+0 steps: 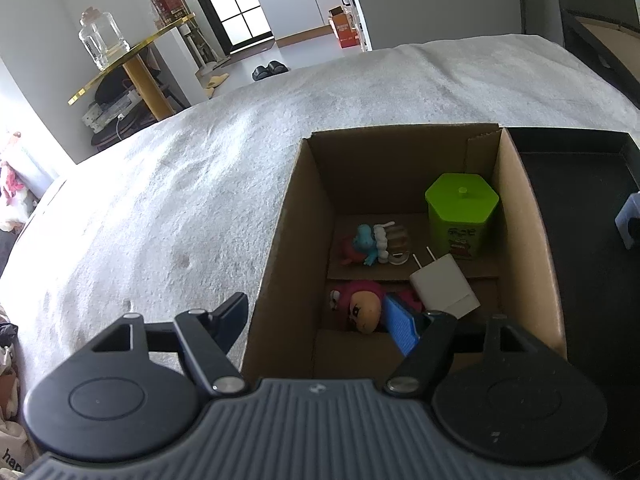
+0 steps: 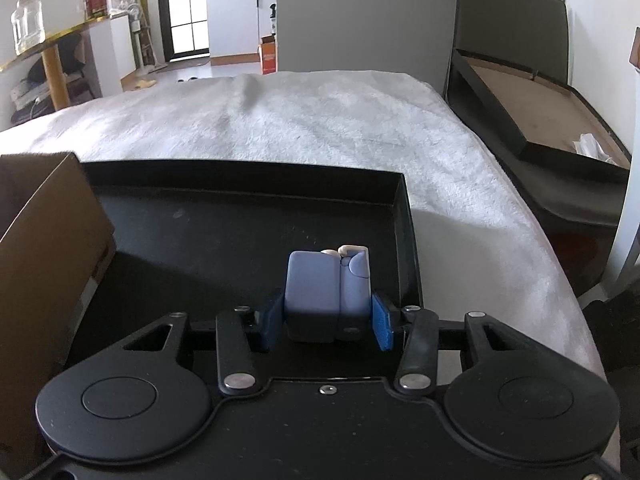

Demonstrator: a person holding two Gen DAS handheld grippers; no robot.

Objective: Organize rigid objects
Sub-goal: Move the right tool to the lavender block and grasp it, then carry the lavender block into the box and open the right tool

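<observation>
An open cardboard box [image 1: 304,208] stands on the white blanket. Inside lie a green hexagonal lidded container [image 1: 460,212], a white charger [image 1: 442,290], a pink-haired doll [image 1: 362,308] and a small teal figure [image 1: 366,242]. My left gripper [image 1: 320,320] is open and empty, straddling the box's near left wall. My right gripper [image 2: 325,318] is shut on a pale blue block-shaped object [image 2: 326,290] just above the black tray [image 2: 404,216]. That object also shows at the right edge of the left wrist view [image 1: 628,220].
The black tray [image 1: 580,152] sits right beside the box [image 2: 44,240]. A white blanket [image 2: 300,120] covers the surface. A dark flat box [image 2: 532,108] lies at the far right. A gold shelf with a glass jar [image 1: 100,40] stands at the left.
</observation>
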